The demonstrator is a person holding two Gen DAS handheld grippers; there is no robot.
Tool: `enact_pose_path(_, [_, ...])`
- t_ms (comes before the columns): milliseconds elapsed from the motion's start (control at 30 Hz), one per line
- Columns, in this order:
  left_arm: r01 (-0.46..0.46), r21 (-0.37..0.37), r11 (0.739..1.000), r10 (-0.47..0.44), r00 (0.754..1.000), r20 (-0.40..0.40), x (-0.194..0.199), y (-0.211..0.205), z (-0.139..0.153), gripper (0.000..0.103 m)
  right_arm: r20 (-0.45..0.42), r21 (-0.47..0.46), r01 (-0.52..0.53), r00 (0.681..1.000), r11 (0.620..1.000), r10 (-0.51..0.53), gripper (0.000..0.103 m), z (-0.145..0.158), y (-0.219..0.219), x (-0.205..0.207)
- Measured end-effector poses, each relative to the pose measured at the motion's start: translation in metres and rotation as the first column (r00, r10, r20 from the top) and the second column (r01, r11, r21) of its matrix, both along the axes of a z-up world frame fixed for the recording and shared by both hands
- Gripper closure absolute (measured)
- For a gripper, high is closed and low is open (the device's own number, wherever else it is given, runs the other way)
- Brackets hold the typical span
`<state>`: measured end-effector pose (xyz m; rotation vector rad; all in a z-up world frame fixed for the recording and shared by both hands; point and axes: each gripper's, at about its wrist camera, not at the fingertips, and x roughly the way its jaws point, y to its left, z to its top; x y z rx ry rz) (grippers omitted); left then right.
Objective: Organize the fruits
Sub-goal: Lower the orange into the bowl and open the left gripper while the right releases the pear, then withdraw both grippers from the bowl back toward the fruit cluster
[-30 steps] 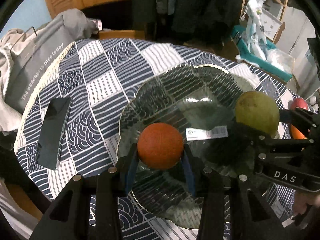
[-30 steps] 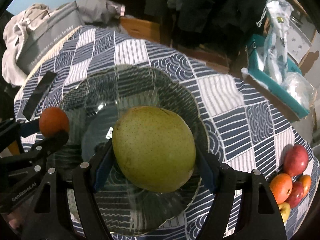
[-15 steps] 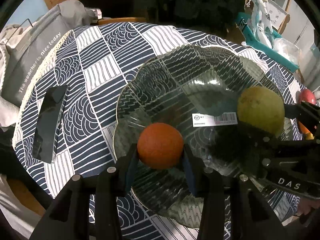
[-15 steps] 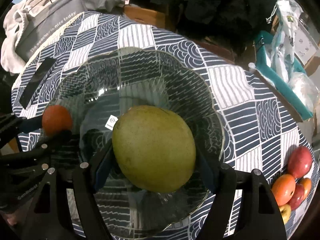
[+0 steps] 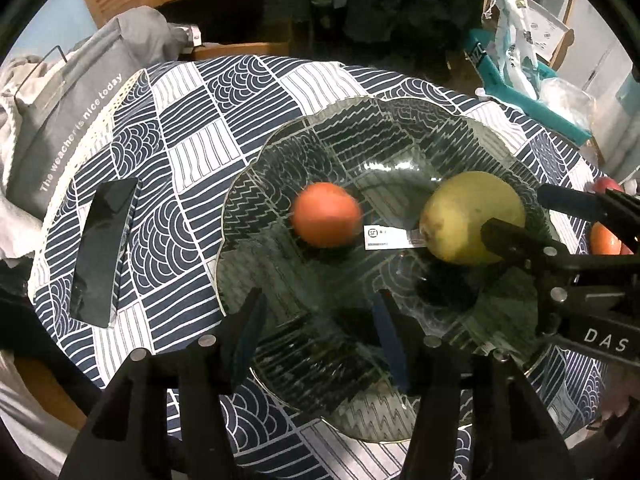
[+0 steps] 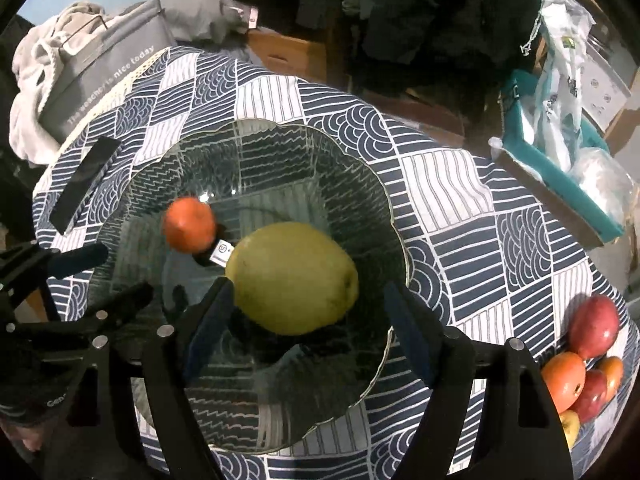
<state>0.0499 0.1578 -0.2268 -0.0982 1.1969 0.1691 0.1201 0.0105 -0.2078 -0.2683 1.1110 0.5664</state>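
An orange point(image 5: 326, 214) lies free and slightly blurred in the glass plate point(image 5: 232, 216), ahead of my left gripper point(image 5: 318, 326). That gripper's jaws are opening with nothing between them. A big green-yellow fruit point(image 6: 294, 278) rests in the plate point(image 6: 400, 232) between the pads of my right gripper point(image 6: 308, 322). Its jaws are opening too: the right pad stands apart from the fruit and the left pad is at its edge. The orange point(image 6: 188, 224) sits just left of the green fruit, by a white label. Each gripper shows in the other's view, left gripper point(image 6: 108, 276) and right gripper point(image 5: 538, 218).
A pile of red and orange fruits point(image 6: 580, 360) lies on the patterned tablecloth right of the plate. A black phone point(image 5: 104, 256) lies left of the plate, a grey bag point(image 5: 72, 120) beyond it. A teal box with plastic bags point(image 6: 560, 192) stands off the table's right.
My left gripper opened and let go of the orange, which rolled away into the plate. The right jaws widened, and the green fruit now lies in the plate.
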Motion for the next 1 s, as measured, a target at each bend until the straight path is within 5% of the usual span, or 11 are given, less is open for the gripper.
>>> enact_pose_path(1000, [0.14,0.056,0.989,-0.148,0.971,0.19,-0.011,-0.072,0.087,0.023,0.181,0.077,0.195,0.962,0.978,-0.205,0.024,0.097,-0.1,-0.026])
